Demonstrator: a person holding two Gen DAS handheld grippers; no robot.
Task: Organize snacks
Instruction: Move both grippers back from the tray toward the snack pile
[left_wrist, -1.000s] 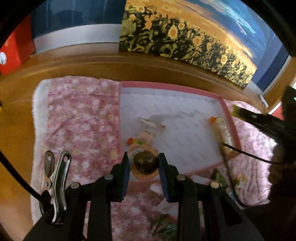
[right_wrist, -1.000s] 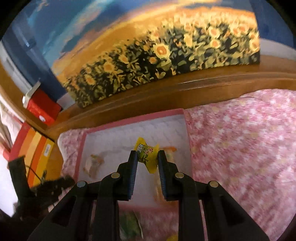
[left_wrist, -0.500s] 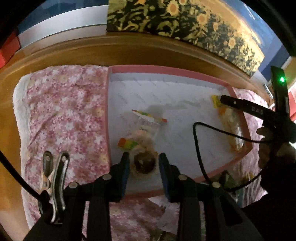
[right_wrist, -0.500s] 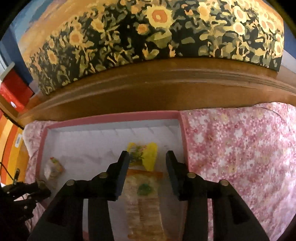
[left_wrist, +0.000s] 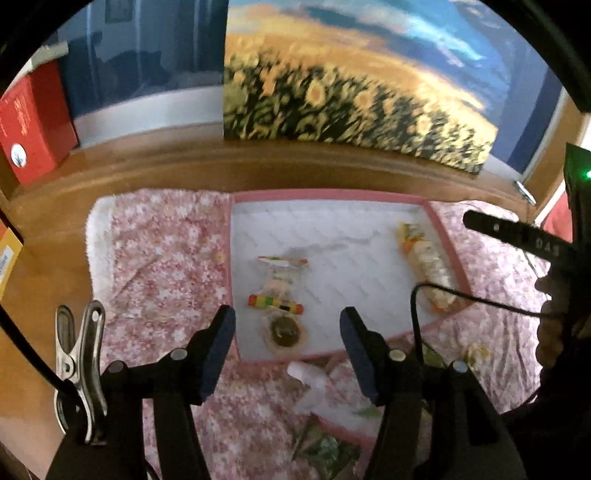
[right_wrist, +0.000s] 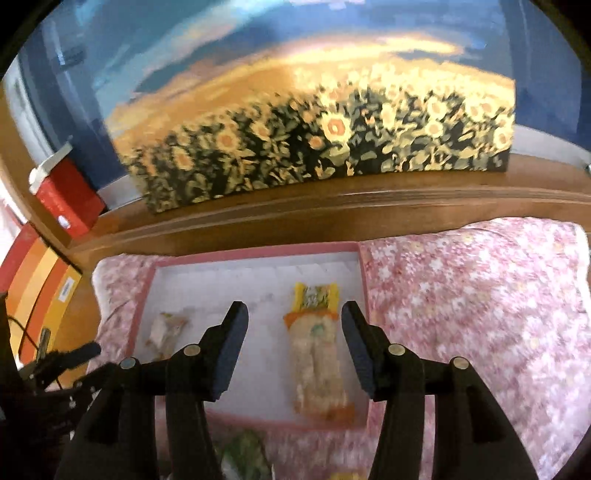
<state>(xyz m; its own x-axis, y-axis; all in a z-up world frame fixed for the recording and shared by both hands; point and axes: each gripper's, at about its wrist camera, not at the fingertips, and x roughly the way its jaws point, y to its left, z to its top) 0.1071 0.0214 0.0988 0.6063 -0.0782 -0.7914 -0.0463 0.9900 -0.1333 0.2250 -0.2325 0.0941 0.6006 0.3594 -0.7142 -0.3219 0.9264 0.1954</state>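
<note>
A pink-rimmed white tray (left_wrist: 332, 195) (right_wrist: 258, 254) lies on a pink floral cloth. Near its front edge rests a round snack with a dark centre (left_wrist: 285, 332), and behind it a clear packet with a striped end (left_wrist: 276, 302). My left gripper (left_wrist: 288, 325) hovers above them, its jaws opening, nothing between the pads. At the tray's right side lie a small yellow snack (right_wrist: 314, 297) and a long orange-ended packet (right_wrist: 317, 365) (left_wrist: 428, 266). My right gripper (right_wrist: 293, 325) hangs over these, jaws opening and holding nothing.
Loose wrappers (left_wrist: 314, 387) and a green packet (left_wrist: 325, 450) (right_wrist: 243, 454) lie on the cloth in front of the tray. A sunflower painting (right_wrist: 325, 140) leans at the wooden ledge behind. Red boxes (left_wrist: 33, 122) stand at the left.
Both grippers let go of their snacks inside the tray, opened wider and drew back upward. The round snack and the yellow snack now lie on the tray floor.
</note>
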